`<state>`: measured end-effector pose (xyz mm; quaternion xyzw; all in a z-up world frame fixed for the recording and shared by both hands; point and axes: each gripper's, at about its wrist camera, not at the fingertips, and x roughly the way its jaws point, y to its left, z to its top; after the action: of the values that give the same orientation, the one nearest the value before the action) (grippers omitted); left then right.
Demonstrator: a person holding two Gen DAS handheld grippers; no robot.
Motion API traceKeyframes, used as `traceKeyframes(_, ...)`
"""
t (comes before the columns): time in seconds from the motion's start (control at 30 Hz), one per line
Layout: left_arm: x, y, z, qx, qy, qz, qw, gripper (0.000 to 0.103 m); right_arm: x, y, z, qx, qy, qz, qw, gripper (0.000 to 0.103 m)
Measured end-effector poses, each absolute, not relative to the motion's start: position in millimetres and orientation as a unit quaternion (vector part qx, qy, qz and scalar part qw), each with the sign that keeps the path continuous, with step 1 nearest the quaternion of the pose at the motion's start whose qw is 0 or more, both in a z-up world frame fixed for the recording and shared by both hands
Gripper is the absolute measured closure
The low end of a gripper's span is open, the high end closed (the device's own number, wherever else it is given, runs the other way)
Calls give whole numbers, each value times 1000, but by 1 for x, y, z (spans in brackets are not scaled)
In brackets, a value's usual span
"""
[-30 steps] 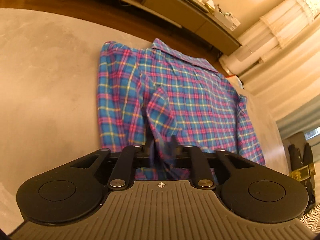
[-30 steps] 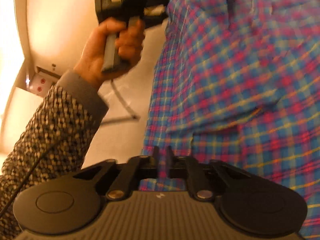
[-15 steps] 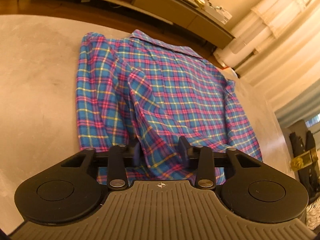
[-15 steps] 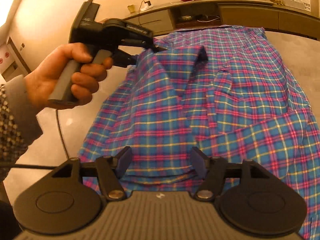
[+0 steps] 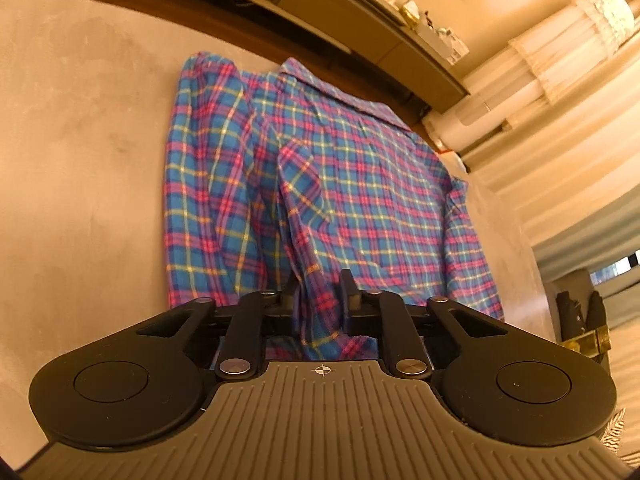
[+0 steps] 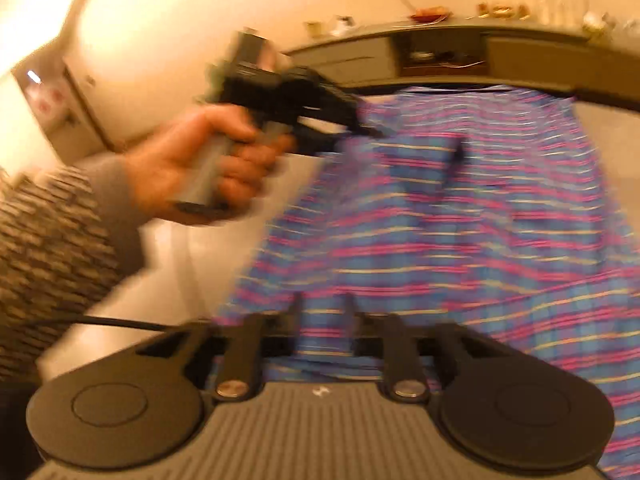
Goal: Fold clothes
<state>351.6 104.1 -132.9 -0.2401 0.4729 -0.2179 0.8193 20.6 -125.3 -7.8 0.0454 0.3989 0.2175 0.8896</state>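
Observation:
A blue, pink and yellow plaid shirt (image 5: 360, 200) lies spread on a pale grey table (image 5: 80, 160), collar at the far edge. My left gripper (image 5: 318, 292) is at the shirt's near hem, its jaws closed on a raised fold of the cloth. My right gripper (image 6: 322, 312) is at the hem further along, its jaws narrowed around a strip of the plaid shirt (image 6: 460, 240). The right wrist view is blurred by motion. It shows the left gripper (image 6: 368, 130) held in a hand, pinching the shirt's left edge.
A long low cabinet (image 5: 360, 28) with small items on top runs behind the table. White curtains (image 5: 560, 80) hang at the right. A dark chair with a gold piece (image 5: 584, 328) stands beyond the table's right edge. A cable (image 6: 120, 322) trails on the table.
Both grippers were wide open half a second ago and have since closed on the shirt's hem. The left gripper has pulled back a little; the right gripper is moving fast.

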Motion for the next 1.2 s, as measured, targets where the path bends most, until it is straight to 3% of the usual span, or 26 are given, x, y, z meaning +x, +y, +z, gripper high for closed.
traceKeyframes(0.07, 351, 105, -134, -244, 473, -221, 817, 82, 12, -115, -6, -52, 382, 211, 898, 60)
traceKeyframes(0.13, 350, 107, -134, -249, 474, -224, 815, 79, -7, -88, -6, -197, 353, 237, 883, 48)
traceKeyframes(0.3, 351, 109, -138, -258, 476, -223, 811, 77, -46, -38, -39, -408, 282, 238, 835, 47)
traceKeyframes(0.37, 352, 110, -140, -261, 477, -223, 809, 77, -45, -33, -48, -419, 271, 228, 836, 41)
traceKeyframes(0.43, 352, 110, -141, -264, 478, -222, 808, 77, -37, -32, -48, -407, 275, 218, 843, 45)
traceKeyframes(0.47, 353, 110, -141, -264, 478, -222, 808, 77, -30, -34, -47, -389, 288, 219, 847, 61)
traceKeyframes(0.5, 353, 108, -141, -264, 478, -222, 808, 77, -24, -36, -46, -373, 303, 221, 849, 90)
traceKeyframes(0.53, 354, 108, -140, -263, 479, -221, 808, 77, -22, -39, -47, -366, 312, 222, 848, 100)
traceKeyframes(0.9, 360, 113, -136, -278, 465, -205, 815, 73, -55, -26, -27, -346, 282, 287, 848, 101)
traceKeyframes(1.0, 361, 111, -132, -265, 460, -212, 821, 89, -63, -20, -38, -345, 297, 309, 835, 101)
traceKeyframes(1.03, 361, 111, -131, -263, 457, -207, 824, 103, -66, -19, -42, -347, 304, 314, 830, 101)
traceKeyframes(1.2, 365, 116, -135, -274, 457, -187, 825, 103, -83, -15, -51, -380, 299, 319, 815, 101)
